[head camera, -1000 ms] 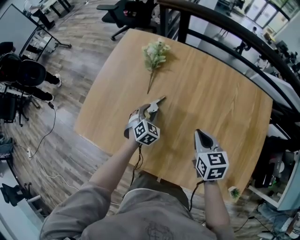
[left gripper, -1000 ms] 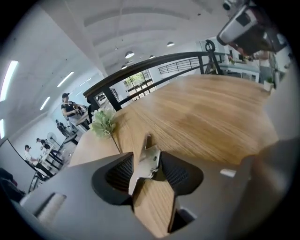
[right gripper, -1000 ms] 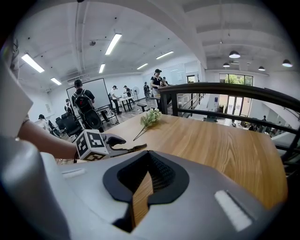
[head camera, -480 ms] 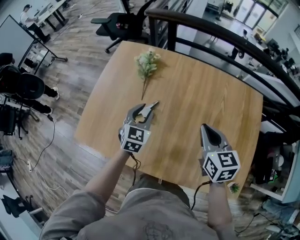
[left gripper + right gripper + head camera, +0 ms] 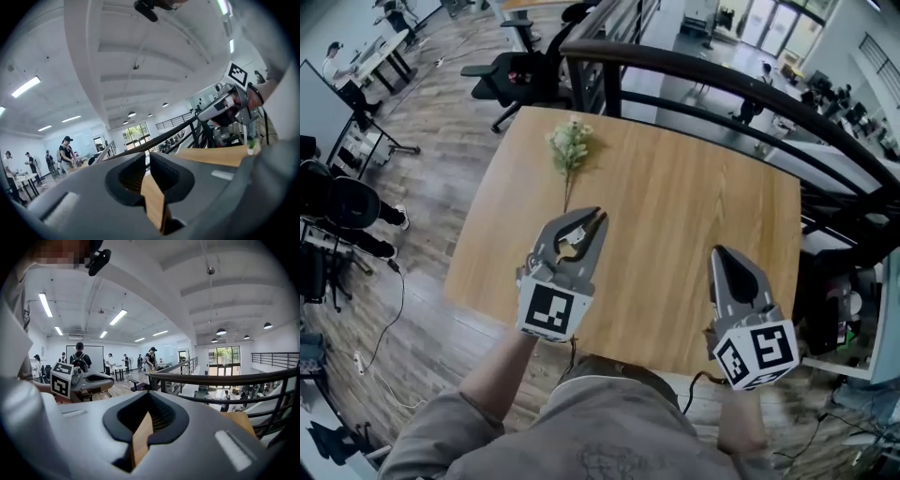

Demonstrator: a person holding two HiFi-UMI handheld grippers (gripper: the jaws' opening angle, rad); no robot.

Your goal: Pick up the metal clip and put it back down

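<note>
My left gripper (image 5: 598, 218) is raised well above the wooden table (image 5: 694, 206), near its left front part. Its jaws are closing. In the left gripper view the fingertips (image 5: 146, 155) almost meet with nothing between them. No metal clip shows on the bare table. A pale bit shows through the loop of the left fingers in the head view, and I cannot tell whether it is the clip. My right gripper (image 5: 719, 251) hangs raised at the right front, shut and empty (image 5: 149, 397).
An artificial flower sprig (image 5: 568, 145) lies at the table's far left. A dark railing (image 5: 722, 80) runs behind the table, and an office chair (image 5: 511, 75) stands beyond the far left corner. Desks and several people fill the room behind.
The clip lay at the left gripper's tips on the table earlier. Both grippers have since risen toward the head camera, the left jaws have drawn together, and the clip is out of sight.
</note>
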